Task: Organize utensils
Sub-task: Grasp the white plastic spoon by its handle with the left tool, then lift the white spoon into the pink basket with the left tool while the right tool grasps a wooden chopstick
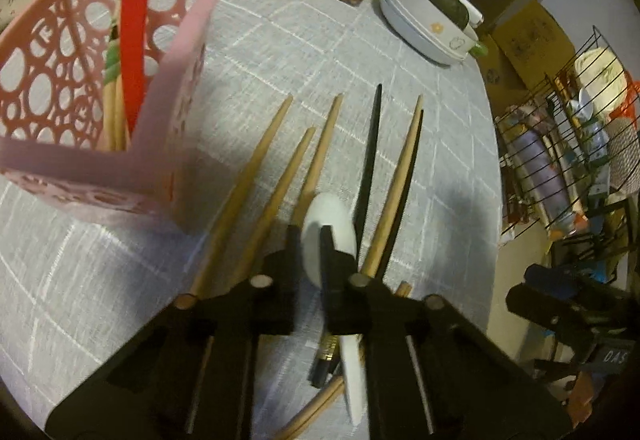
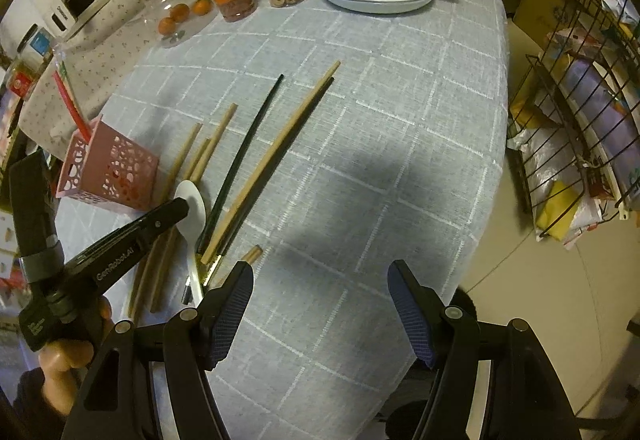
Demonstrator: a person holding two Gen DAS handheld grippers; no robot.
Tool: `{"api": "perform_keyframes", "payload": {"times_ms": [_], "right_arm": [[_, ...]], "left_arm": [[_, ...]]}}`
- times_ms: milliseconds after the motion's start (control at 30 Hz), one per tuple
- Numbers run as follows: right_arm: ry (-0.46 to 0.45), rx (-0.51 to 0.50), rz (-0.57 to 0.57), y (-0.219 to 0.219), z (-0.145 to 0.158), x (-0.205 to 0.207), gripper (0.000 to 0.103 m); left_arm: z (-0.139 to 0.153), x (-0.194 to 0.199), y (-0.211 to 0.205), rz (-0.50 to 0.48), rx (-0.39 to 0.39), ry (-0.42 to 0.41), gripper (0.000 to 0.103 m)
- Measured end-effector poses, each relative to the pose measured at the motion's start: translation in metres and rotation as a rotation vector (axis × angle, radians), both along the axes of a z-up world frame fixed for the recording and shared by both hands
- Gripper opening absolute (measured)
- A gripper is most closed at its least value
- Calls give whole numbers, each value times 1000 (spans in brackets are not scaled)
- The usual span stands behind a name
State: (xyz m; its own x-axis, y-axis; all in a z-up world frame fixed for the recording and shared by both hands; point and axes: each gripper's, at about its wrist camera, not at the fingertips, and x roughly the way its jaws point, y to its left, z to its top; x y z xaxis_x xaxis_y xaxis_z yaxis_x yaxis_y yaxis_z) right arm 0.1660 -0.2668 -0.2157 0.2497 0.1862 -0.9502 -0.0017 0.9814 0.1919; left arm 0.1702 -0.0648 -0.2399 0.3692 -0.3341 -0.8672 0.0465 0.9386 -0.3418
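Fingers, left: your left gripper (image 1: 310, 236) has its jaws drawn narrow around the bowl of the white spoon (image 1: 330, 228), one finger on each side. Whether the pads actually press the bowl you cannot tell from either view; the spoon seems to lie on the cloth.

Fingers, right: your right gripper (image 2: 320, 300) stands wide, blue ribbed pads (image 2: 408, 312) apart, holding nothing, above bare tablecloth (image 2: 380, 143) near the table's front edge.

Progress, judged: early to middle.
- Stowed: the pink basket (image 1: 80, 79) already holds a red-handled utensil (image 1: 138, 19), a few wooden sticks and something green-tipped beside them.
- Left on the cloth: the white spoon; three wooden chopsticks (image 1: 256, 179) fanned out just beside the basket; a black chopstick (image 1: 370, 159); a wooden and a dark one lying together to its right; more stick ends under the left gripper, count unclear.

Item in hand, description: white spoon, smooth, glossy, oval bowl turned up and pointing away from you, flat handle running back under the left fingers. It lies among the chopsticks, near the basket's front corner, apart from it. Likely slippery in a narrow pinch.
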Motion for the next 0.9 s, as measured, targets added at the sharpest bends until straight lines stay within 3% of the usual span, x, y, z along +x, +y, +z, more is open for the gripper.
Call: {"api": "perform_keyframes", "payload": {"times_ms": [400,533,733,900], "right_arm": [[51,42,-43,2,-10,7,71],[46,44,-36,8,-8,7,71],[109,99,-25,20,-22,9,71],[167,119,-39,29,-41,13,69]], "left_arm": [[33,-10,7,-34,34,-87,2],[61,-22,9,-35,40,-178,1],[114,-52,15,-80,122,-373,2],[123,-56,32,-69,132,-397,1]]}}
